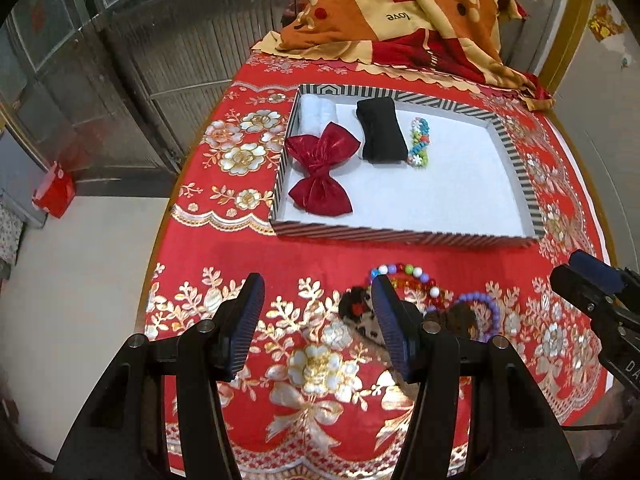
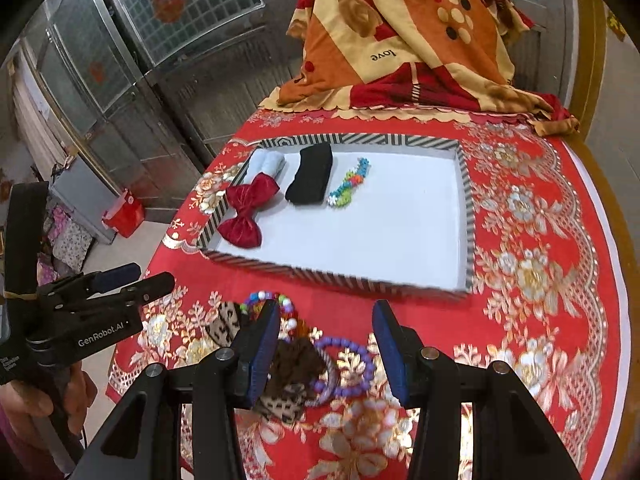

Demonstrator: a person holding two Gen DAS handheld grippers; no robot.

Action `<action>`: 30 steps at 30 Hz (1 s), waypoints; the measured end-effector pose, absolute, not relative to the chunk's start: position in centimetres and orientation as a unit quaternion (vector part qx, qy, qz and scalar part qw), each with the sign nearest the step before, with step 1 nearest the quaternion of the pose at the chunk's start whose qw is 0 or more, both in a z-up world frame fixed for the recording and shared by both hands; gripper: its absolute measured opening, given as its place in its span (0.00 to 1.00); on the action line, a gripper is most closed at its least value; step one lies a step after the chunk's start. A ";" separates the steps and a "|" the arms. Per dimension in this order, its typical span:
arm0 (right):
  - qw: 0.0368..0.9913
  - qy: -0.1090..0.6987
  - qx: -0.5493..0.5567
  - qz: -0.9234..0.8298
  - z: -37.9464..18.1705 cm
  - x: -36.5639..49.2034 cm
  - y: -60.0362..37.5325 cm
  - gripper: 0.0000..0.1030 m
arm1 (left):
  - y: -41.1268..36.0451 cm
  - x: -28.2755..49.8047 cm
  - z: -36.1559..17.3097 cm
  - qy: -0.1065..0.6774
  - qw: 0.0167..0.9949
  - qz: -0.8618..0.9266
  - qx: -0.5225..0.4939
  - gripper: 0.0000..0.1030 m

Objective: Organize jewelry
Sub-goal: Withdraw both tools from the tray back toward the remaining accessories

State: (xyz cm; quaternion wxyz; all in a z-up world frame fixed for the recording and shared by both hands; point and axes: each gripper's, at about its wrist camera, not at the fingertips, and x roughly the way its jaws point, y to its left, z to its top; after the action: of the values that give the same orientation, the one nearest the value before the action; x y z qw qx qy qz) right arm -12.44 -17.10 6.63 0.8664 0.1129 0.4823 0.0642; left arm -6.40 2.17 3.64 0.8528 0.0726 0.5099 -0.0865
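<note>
Both grippers are held empty above a red floral tablecloth (image 1: 248, 248). The left gripper (image 1: 318, 300) has its jaws well apart with nothing between the pads. The right gripper (image 2: 326, 332) also has jaws apart, pads touching nothing, though loose pieces are framed in the gap below.

A striped tray (image 1: 400, 236) with a white floor is set mid-table as the sorting target. Already lying in it, in a row along the left part: a rolled white cloth (image 1: 320, 114) in the far corner, a red satin bow (image 1: 320, 172) touching the left wall, a black pouch (image 1: 380, 132), and a multicoloured flower-bead bracelet (image 1: 419, 142) just beside the pouch. The right part of the tray is bare, probably left for the remaining pieces.

Still outside, on the cloth just in front of the tray's near wall, a small heap is left: a multicoloured bead bracelet (image 1: 404, 274), a purple bead bracelet (image 2: 352, 368), a leopard-print hair accessory (image 2: 228, 324) and a dark brown scrunchie (image 2: 296, 360), touching or overlapping. Sorting is judged roughly half done.

The left view has the heap partly hidden behind its right finger; the right view shows it more fully, plus a hand (image 2: 40, 400) gripping the left tool's handle. A folded quilt (image 2: 400, 40) is piled at the far end in both.
</note>
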 end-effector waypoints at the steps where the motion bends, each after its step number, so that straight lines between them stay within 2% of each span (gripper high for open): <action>1: 0.867 0.482 0.113 0.064 6.7 -12.8 -17.1 0.44 | 2.2 -6.8 3.8 0.508 0.854 -0.088 0.074 0.54; 30: 0.862 0.492 0.107 0.054 6.4 -16.1 -16.1 0.45 | 2.7 -9.9 4.1 0.511 0.851 -0.098 0.071 0.54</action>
State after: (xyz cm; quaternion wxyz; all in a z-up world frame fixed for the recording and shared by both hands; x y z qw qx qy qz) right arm -16.14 -16.12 6.37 0.8622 0.1066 0.4924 0.0535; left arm -9.93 2.71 4.09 0.8508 0.0711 0.5114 -0.0981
